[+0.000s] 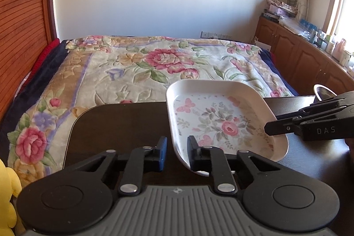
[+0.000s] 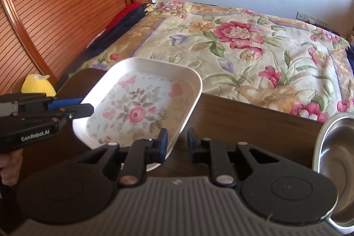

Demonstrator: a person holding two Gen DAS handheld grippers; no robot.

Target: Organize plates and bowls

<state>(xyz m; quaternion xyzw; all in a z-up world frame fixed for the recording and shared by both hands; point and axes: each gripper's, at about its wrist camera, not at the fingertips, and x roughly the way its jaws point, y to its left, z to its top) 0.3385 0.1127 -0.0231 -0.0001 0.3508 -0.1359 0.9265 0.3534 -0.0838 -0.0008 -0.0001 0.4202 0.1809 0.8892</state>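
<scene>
A white rectangular tray [image 1: 221, 123] [image 2: 141, 107] with a pink flower print is held a little above the dark table [image 1: 121, 125], tilted, between both grippers. My left gripper [image 1: 177, 147] [image 2: 85, 106] straddles the tray's left near rim, one finger inside and one outside, and is shut on it. At the opposite rim my right gripper [image 2: 177, 143] [image 1: 268, 125] grips the same way. A steel bowl [image 2: 336, 158] [image 1: 323, 92] stands on the table to the right of the right gripper.
Beyond the table [image 2: 243, 121] lies a bed with a floral blanket [image 1: 154, 63]. A slatted wooden door [image 1: 20, 14] rises at the left, with a yellow plush toy [image 2: 37, 85] by the table's left corner. A cluttered wooden cabinet [image 1: 298, 54] runs along the right wall.
</scene>
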